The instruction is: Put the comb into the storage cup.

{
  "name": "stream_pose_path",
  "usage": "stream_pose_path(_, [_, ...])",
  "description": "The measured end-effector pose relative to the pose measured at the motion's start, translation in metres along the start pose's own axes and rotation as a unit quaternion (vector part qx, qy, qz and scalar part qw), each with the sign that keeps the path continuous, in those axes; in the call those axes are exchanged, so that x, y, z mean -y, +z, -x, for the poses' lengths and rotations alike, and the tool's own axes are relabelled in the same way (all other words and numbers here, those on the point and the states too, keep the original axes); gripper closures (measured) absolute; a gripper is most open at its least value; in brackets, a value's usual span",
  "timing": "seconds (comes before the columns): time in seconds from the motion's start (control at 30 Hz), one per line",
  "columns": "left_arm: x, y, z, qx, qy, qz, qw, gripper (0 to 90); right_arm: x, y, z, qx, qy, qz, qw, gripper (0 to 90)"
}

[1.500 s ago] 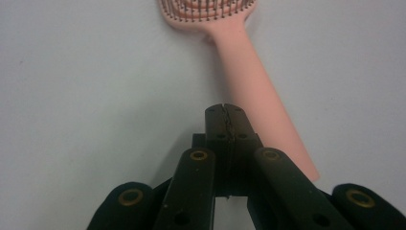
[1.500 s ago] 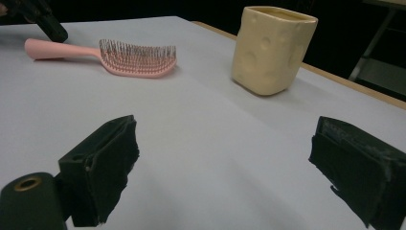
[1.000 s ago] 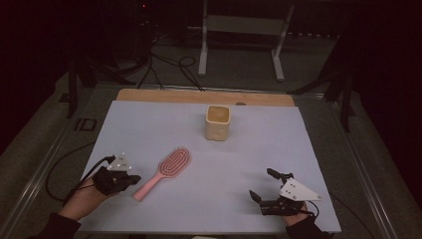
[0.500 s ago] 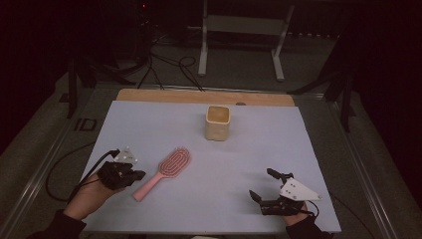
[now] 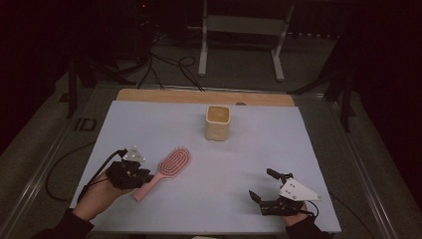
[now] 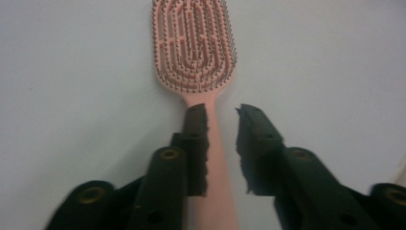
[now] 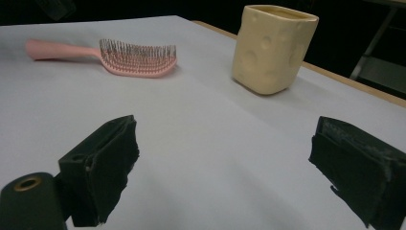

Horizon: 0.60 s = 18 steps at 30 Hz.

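Observation:
A pink hairbrush (image 5: 171, 164) lies bristles up on the pale table sheet, its handle pointing toward my left gripper (image 5: 142, 175). In the left gripper view the brush (image 6: 194, 45) runs straight ahead. My left gripper (image 6: 222, 112) stands open with its jaws on either side of the handle; one jaw is against it and a gap shows at the other. My right gripper (image 5: 260, 183) rests wide open near the front right edge, holding nothing. From the right gripper (image 7: 225, 143) the brush (image 7: 129, 60) shows far off to the left.
A cream dimpled cup (image 5: 218, 122) stands upright at the middle back of the sheet, also seen as the cup (image 7: 273, 48) ahead of the right gripper. A wooden strip (image 5: 164, 95) borders the table's far edge. Cables and a metal stand lie on the floor beyond.
My left gripper has slid right toward the brush, and its jaws now straddle the handle. The right gripper has barely moved.

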<state>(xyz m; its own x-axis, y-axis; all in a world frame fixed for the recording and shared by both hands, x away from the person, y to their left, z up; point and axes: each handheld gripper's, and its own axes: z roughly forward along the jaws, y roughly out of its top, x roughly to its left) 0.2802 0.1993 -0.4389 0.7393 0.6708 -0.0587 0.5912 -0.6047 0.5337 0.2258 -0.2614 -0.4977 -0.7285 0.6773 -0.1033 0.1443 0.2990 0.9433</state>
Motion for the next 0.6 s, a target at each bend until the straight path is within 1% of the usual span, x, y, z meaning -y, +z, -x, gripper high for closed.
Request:
stream_pose_path(0.03, [-0.003, 0.003, 0.002, -0.003, -0.002, -0.008, 1.0, 67.0, 0.0, 0.0, 0.0, 0.0, 0.001, 0.0, 1.0, 8.5])
stream_pose_path(0.07, [-0.004, 0.004, 0.002, -0.002, -0.003, -0.009, 0.9999, 60.2, 0.0, 0.0, 0.0, 0.0, 0.001, 0.0, 1.0, 8.5])
stream_pose_path(0.17, [-0.006, 0.009, 0.004, -0.002, -0.006, -0.021, 0.9998, 52.0, 0.0, 0.0, 0.0, -0.001, 0.0, 0.0, 1.0, 8.5])
stream_pose_path(0.23, [-0.008, 0.014, 0.005, -0.008, -0.005, -0.033, 0.9994, 46.3, 0.0, 0.001, -0.001, -0.003, -0.001, -0.001, 1.0, 8.5])
stream_pose_path(0.27, [-0.008, 0.015, 0.005, -0.01, -0.004, -0.039, 0.9992, 40.8, 0.0, 0.001, -0.001, -0.003, -0.001, -0.001, 1.0, 8.5])
stream_pose_path(0.3, [-0.009, 0.017, 0.006, -0.011, -0.007, -0.042, 0.9991, 37.7, 0.0, 0.001, -0.001, -0.003, -0.001, -0.001, 1.0, 8.5])
stream_pose_path(0.33, [-0.009, 0.018, 0.006, -0.013, -0.005, -0.046, 0.9989, 35.2, 0.0, 0.001, -0.001, -0.002, 0.0, -0.001, 1.0, 8.5])
stream_pose_path(0.37, [-0.01, 0.02, 0.006, -0.012, -0.007, -0.049, 0.9987, 32.3, 0.0, 0.001, -0.001, -0.002, -0.001, -0.001, 1.0, 8.5])
stream_pose_path(0.43, [-0.011, 0.022, 0.005, -0.016, -0.007, -0.057, 0.9982, 27.4, 0.0, 0.001, -0.001, -0.002, -0.001, -0.001, 1.0, 8.5])
stream_pose_path(0.5, [-0.012, 0.024, 0.004, -0.017, -0.014, -0.06, 0.998, 21.2, 0.0, 0.001, -0.001, -0.002, -0.001, -0.001, 1.0, 8.5])
stream_pose_path(0.53, [-0.013, 0.025, 0.003, -0.018, -0.019, -0.061, 0.9978, 19.4, 0.0, 0.001, -0.001, -0.002, -0.001, -0.001, 1.0, 8.6])
stream_pose_path(0.57, [-0.014, 0.026, 0.001, -0.02, -0.024, -0.065, 0.9974, 14.2, 0.0, 0.001, -0.001, -0.002, -0.001, -0.001, 1.0, 8.5])
stream_pose_path(0.6, [-0.015, 0.027, 0.0, -0.017, -0.029, -0.067, 0.9972, 13.5, 0.0, 0.001, -0.001, -0.002, -0.001, -0.001, 1.0, 8.5])
